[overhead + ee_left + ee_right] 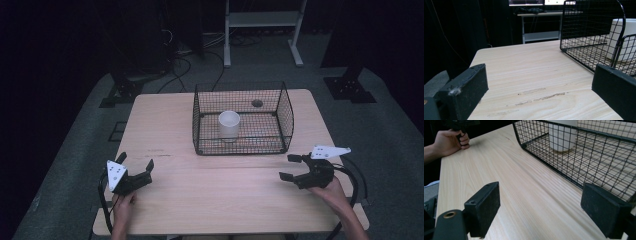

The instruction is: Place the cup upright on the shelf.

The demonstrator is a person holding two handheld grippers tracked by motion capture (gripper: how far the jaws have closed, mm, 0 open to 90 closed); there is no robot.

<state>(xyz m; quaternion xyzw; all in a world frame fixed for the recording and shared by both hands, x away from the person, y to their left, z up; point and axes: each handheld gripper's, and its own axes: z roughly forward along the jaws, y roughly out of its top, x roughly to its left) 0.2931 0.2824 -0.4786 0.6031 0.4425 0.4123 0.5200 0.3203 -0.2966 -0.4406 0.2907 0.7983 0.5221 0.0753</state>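
You sit at a pale wooden bench [200, 200] seen from above, with dark floor all around it. A black wire basket [243, 118] stands in the upper middle of the frame, on the far half of the bench. Inside it, a white cup [229, 125] stands upright, a little left of the basket's centre.

Your left hand-held gripper [135, 166] sits in the lower left of the frame, close to the near edge of the bench and well apart from the basket. Its jaws stand apart with nothing between them; in the left gripper view, bare wood fills the gap, and the basket and cup appear at the upper right.

Your right hand-held gripper [291, 167] sits in the lower right of the frame, near the basket's front right corner but not touching it. Its jaws are also apart and hold nothing. In the right gripper view, the basket's wire wall runs along the right side, the cup shows at the top behind the mesh, and your left hand [449, 141] shows at the upper left.
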